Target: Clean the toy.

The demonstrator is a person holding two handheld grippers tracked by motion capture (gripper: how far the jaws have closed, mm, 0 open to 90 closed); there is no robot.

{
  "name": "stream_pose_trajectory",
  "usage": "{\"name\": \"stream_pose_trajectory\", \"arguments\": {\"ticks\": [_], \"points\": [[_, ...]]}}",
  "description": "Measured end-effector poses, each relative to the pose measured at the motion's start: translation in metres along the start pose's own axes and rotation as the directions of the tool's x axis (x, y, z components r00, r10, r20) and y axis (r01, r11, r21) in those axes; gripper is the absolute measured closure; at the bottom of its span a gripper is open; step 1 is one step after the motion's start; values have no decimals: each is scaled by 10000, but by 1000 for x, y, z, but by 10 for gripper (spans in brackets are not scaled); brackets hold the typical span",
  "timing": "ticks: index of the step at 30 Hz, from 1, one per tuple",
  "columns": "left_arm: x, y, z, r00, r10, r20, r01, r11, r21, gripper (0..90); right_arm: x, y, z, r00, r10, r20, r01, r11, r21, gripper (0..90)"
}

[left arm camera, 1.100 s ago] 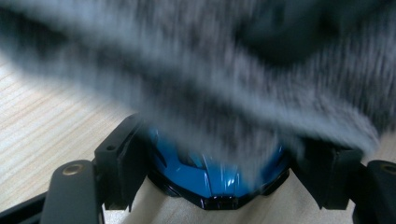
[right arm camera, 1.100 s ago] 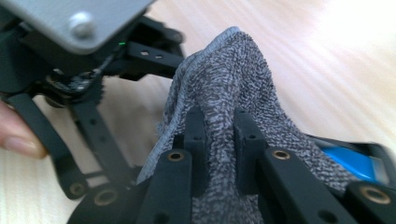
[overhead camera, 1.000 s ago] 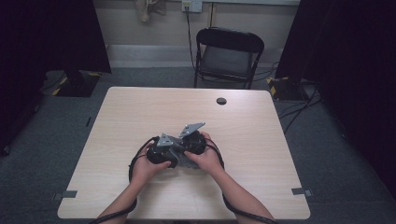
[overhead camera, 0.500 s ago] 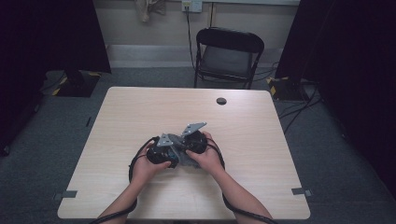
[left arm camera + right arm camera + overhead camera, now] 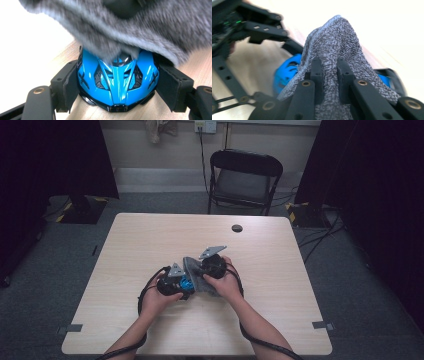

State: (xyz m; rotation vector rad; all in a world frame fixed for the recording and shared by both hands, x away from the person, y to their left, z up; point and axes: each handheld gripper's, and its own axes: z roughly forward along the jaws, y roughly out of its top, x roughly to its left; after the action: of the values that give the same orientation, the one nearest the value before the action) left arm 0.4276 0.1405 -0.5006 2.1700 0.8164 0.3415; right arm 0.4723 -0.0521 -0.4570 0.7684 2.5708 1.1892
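Note:
A glossy blue and black computer mouse (image 5: pixel 117 82) sits clamped between the two pads of my left gripper (image 5: pixel 118 85), just above the wooden table (image 5: pixel 280 270). A grey knitted cloth (image 5: pixel 332 42) is pinched in my right gripper (image 5: pixel 329 65), whose jaws are shut on a fold of it. The cloth (image 5: pixel 125 30) drapes over the far end of the mouse and touches it. In the high view both hands meet at the table's middle, with the mouse (image 5: pixel 186 283) between the left gripper (image 5: pixel 181 283) and the cloth (image 5: pixel 202 281) under the right gripper (image 5: pixel 206 276).
A small round black disc (image 5: pixel 237 228) lies near the table's far edge. A black folding chair (image 5: pixel 245 175) stands behind the table. Cables trail from both grippers toward the table's near edge, and more run over the floor on the right.
My right gripper has slid a little sideways with the cloth over the mouse. The left gripper and the mouse have kept still.

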Motion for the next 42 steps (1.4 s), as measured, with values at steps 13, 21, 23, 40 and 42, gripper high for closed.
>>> {"name": "stream_pose_trajectory", "arguments": {"ticks": [13, 21, 23, 40, 42], "points": [[0, 0, 0, 10000, 9, -7, -9, 10000, -2, 252, -35, -8, -8, 9922, 1055, 659, -1059, 9944, 30, 788], [0, 0, 0, 10000, 15, -19, -15, 10000, -3, 251, -48, -16, -25, 9864, 1372, 906, -1369, 9905, -98, 785], [0, 0, 0, 10000, 6, -8, -6, 10000, 0, 252, -49, -18, -32, 9858, 1347, 1006, -1350, 9908, -34, 784], [1, 0, 0, 10000, -19, 23, 19, 10000, 15, 249, -28, -70, -67, 9939, 873, 670, -937, 9907, 987, 780], [1, 0, 0, 10000, -35, 28, 35, 10000, 21, 246, -21, -82, -65, 9949, 575, 831, -685, 9883, 1360, 772]]}}
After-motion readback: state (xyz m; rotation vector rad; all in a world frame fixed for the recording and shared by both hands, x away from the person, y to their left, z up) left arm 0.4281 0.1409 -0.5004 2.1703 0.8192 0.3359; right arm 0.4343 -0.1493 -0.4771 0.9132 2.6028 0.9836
